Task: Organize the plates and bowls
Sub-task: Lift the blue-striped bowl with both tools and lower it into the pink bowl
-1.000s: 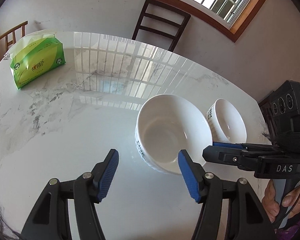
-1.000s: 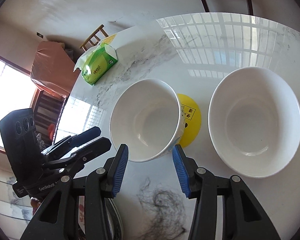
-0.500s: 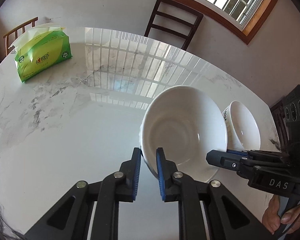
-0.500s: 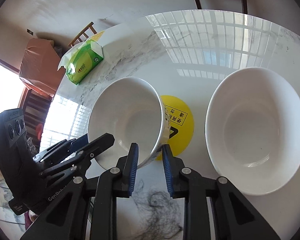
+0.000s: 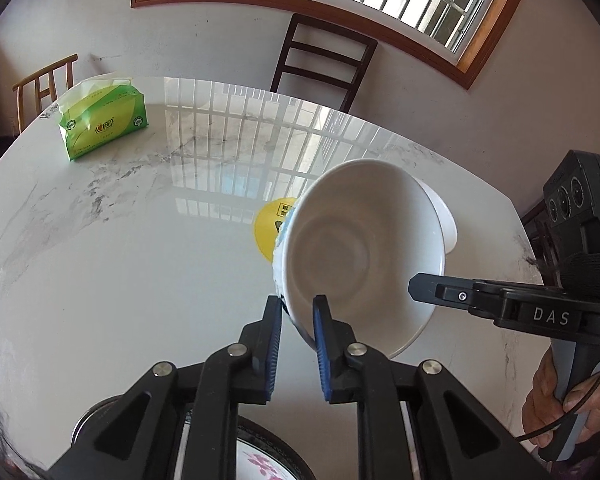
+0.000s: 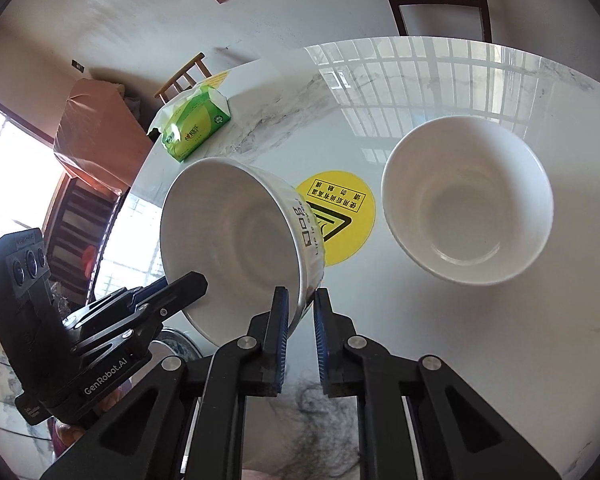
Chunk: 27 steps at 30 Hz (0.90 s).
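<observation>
Printed bowl (image 5: 360,248) (image 6: 228,240): white, dark lettering and a blue pattern on the outer wall. Raised off the tabletop (image 5: 120,260), tilted with the opening toward the cameras. Gripped at two places on the near rim.

Left gripper (image 5: 296,308) (image 6: 192,284): jaws nearly together, blue pads pinching the bowl's rim, one pad inside and one outside.

Right gripper (image 6: 300,300) (image 5: 414,288): jaws just closed further, now clamped on the same rim, to the right of the left gripper's hold. Handle held by a hand (image 5: 556,396) at the right edge of the left wrist view.

Second bowl (image 6: 466,200) (image 5: 446,220): white, plain inside, upright on the tabletop. Right of the printed bowl in the right wrist view, partly hidden behind it in the left wrist view. Apart from both grippers.

Round yellow sticker (image 6: 340,216) (image 5: 268,224): flat on the tabletop, black triangle and characters, between the two bowls in the right wrist view.

Plate (image 5: 256,460): pink flowers, dark rim, mostly hidden beneath the left gripper at the near edge.

Green tissue pack (image 5: 104,120) (image 6: 196,128): far left of the tabletop, well apart from the bowls.

Dark wooden chair (image 5: 320,60): beyond the far edge, under the window.
</observation>
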{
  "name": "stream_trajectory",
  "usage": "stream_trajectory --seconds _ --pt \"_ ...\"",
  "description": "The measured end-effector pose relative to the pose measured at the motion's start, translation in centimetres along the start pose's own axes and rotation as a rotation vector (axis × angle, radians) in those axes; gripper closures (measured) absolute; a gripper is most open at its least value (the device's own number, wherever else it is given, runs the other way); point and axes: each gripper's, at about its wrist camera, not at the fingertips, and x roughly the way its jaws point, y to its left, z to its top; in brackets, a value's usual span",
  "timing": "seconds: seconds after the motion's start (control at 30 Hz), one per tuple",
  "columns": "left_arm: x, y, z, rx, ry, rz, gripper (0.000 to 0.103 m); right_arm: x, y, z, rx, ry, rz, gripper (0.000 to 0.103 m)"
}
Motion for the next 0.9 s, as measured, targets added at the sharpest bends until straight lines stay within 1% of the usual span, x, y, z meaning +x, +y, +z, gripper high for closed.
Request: stream_trajectory --seconds 0.13,0.33,0.6,0.8,0.9 --pt "-2.1 -1.4 -1.5 0.015 -0.014 -0.009 0.086 -2.0 0.1 -1.8 0.006 -0.018 0.024 0.091" --pt "-4.9 -3.3 -3.4 0.042 -0.035 -0.004 0.086 -4.8 0.8 -4.4 -0.009 -0.039 0.029 0.091" --pt "-8.5 -5.7 -6.6 0.099 -0.097 -0.004 0.086 -8.5 1.5 -8.1 -0.025 -0.081 0.052 0.091" --pt "-10.6 -7.0 -9.2 0.134 -0.128 -0.006 0.087 -9.9 1.8 -11.1 -0.02 -0.087 0.066 0.091" --pt "-11.2 -7.5 -10.4 0.152 -0.127 -0.009 0.087 -10.4 2.2 -12.7 -0.026 -0.092 0.058 0.091"
